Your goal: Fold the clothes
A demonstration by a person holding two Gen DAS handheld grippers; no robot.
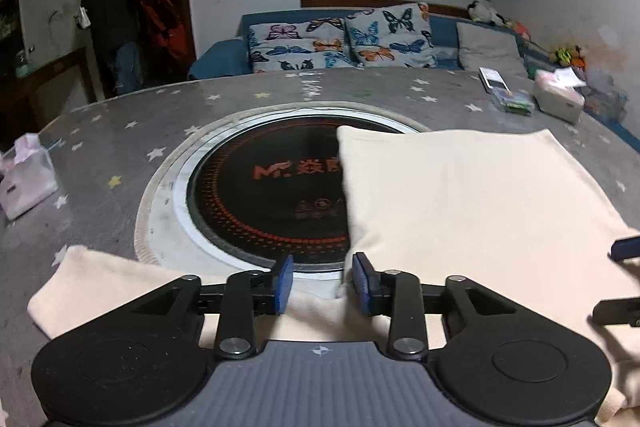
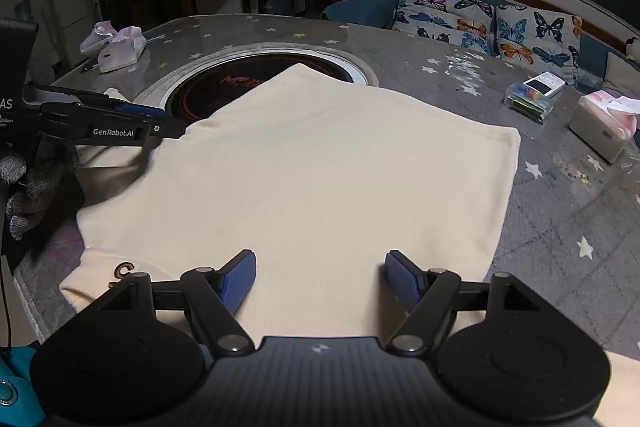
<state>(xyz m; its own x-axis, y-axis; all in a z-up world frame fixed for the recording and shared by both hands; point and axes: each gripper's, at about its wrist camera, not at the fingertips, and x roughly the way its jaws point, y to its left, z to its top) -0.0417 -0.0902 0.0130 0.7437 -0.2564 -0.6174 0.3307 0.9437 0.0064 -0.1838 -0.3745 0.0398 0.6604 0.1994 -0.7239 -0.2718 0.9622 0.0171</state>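
A cream garment [image 1: 460, 195] [image 2: 304, 179] lies spread on the grey star-print table, partly over the black round cooktop. Its sleeve [image 1: 100, 287] stretches out to the left in the left wrist view. My left gripper [image 1: 322, 283] is open just above the garment's left edge, where sleeve meets body, with nothing between its blue pads. The right wrist view shows it from the side [image 2: 160, 125] at the garment's left corner. My right gripper [image 2: 320, 277] is open wide over the near part of the garment, holding nothing. Its fingertips [image 1: 626, 247] show at the right edge of the left view.
A black induction cooktop [image 1: 268, 195] [image 2: 224, 87] is set into the table. Tissue packs [image 1: 28, 179] [image 2: 604, 125], a clear box with a white device [image 2: 534, 95] lie near the edges. A sofa with butterfly cushions [image 1: 340, 39] stands behind. A person [image 1: 116, 23] stands in the doorway.
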